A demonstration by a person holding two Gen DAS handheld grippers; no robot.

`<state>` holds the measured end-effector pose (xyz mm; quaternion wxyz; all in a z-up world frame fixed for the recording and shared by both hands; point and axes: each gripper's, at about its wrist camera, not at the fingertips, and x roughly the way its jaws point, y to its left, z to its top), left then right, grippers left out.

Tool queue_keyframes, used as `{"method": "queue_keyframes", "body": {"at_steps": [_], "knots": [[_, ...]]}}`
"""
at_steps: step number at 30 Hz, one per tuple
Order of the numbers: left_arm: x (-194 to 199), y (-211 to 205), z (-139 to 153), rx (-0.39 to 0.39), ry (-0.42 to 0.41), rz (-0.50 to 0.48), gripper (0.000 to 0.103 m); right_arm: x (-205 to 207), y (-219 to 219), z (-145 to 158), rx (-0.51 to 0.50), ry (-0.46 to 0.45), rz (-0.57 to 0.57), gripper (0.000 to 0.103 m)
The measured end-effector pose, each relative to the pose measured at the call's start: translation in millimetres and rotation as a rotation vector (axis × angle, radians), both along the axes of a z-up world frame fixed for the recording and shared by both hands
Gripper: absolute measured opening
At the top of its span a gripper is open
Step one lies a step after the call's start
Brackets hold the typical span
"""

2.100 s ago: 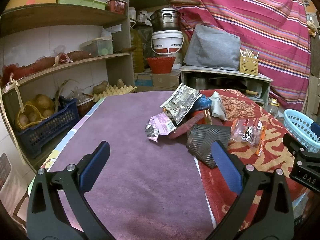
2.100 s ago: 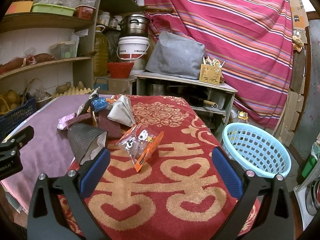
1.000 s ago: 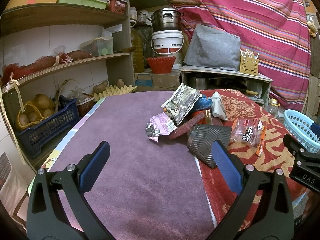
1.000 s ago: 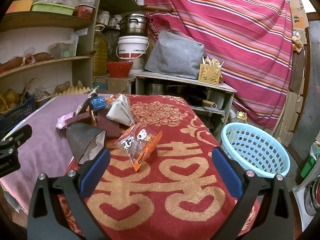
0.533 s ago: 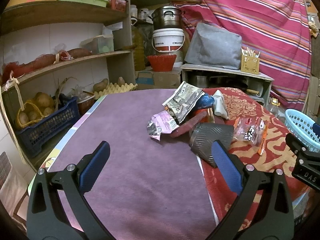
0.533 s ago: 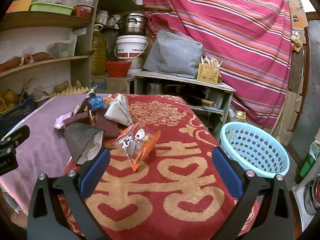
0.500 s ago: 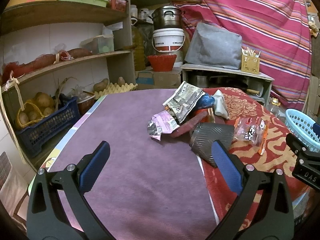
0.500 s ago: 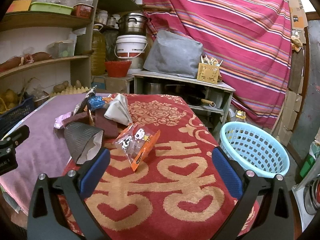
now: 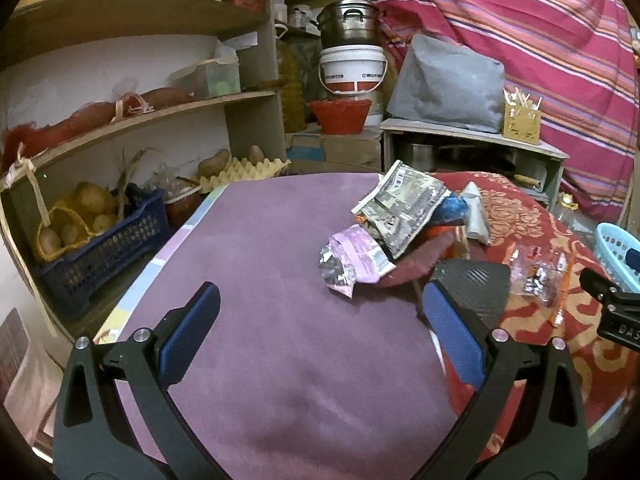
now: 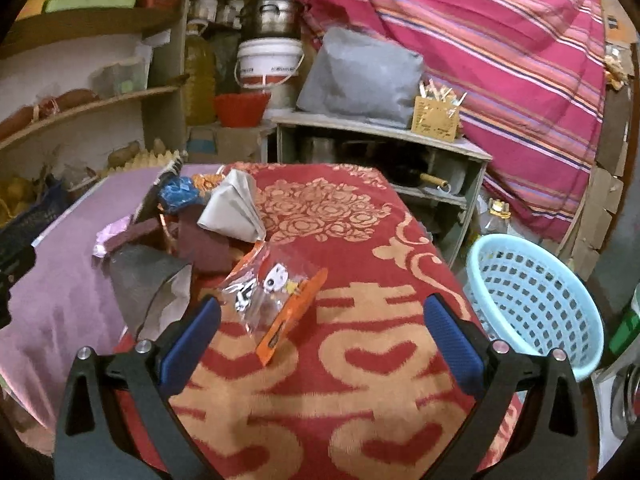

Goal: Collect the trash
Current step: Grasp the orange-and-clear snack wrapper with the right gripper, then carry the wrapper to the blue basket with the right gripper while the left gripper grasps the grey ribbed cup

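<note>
A heap of wrappers lies mid-table: a pink foil wrapper (image 9: 354,262), a silver printed bag (image 9: 402,208), a dark ribbed pouch (image 9: 472,288) and a clear packet with orange edges (image 10: 274,294). A light blue basket (image 10: 532,296) stands off the table's right side. My left gripper (image 9: 318,330) hovers open over the purple cloth, short of the heap. My right gripper (image 10: 320,330) is open above the red cloth, with the clear packet just ahead of its left finger (image 10: 190,346). Both hold nothing.
Shelves (image 9: 132,116) with potatoes and a dark blue crate (image 9: 100,252) line the left. A low cabinet (image 10: 380,148) with a grey bag, bucket and pot stands behind the table. A striped curtain (image 10: 500,40) hangs at the back right.
Both grippers have edged forward, so the heap and the clear packet sit closer to the fingers. The trash itself has not moved.
</note>
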<state>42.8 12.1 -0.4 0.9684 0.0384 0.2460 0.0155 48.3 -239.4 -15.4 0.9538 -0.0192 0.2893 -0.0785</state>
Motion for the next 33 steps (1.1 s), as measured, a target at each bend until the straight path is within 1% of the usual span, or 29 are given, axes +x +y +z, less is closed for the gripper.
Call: {"method": "queue_keyframes", "body": {"at_steps": [4,7,8,10,11,13,15,16,18,19,22,26,27,30,31,33], "knots": [[10,-6,-3,0.001,0.024,-0.011,0.098,29,-3,-13,0.001,0.088,0.006,0.097],[12,-11,-5,-0.003,0.038,-0.028,0.098,45,-1,-22,-0.006,0.136,0.029,0.092],[13,-13,-5,-0.001,0.039,-0.033,0.098,51,0,-26,0.004,0.154,0.046,0.089],[13,-16,-5,-0.001,0.038,-0.045,0.098,54,0,-30,0.029,0.171,0.067,0.073],[13,-17,-6,-0.003,0.039,-0.049,0.098,55,0,-32,0.057,0.175,0.086,0.069],[15,-20,-6,-0.009,0.043,-0.059,0.098,56,1,-31,0.095,0.184,0.128,0.045],[17,-24,-8,-0.010,0.046,-0.067,0.098,56,2,-31,0.107,0.184,0.151,0.038],[18,-27,-9,-0.008,0.050,-0.074,0.098,55,4,-30,0.107,0.180,0.161,0.033],[18,-31,-11,-0.006,0.050,-0.083,0.098,53,4,-28,0.111,0.173,0.182,0.026],[18,-35,-12,-0.003,0.049,-0.089,0.098,51,4,-26,0.112,0.167,0.187,0.020],[20,-47,-18,0.003,0.068,-0.147,0.098,45,-2,-14,0.108,0.135,0.187,0.016],[23,-62,-24,-0.009,0.086,-0.211,0.098,37,-14,5,0.073,0.077,0.163,0.016],[25,-66,-26,-0.002,0.096,-0.218,0.098,35,-18,7,0.072,0.070,0.158,0.016],[34,-78,-31,-0.014,0.132,-0.280,0.098,32,-30,11,0.095,0.063,0.139,0.016],[39,-83,-34,-0.008,0.156,-0.289,0.098,32,-34,12,0.102,0.065,0.134,0.016],[46,-88,-37,0.001,0.178,-0.305,0.098,32,-40,11,0.109,0.069,0.125,0.016]]}}
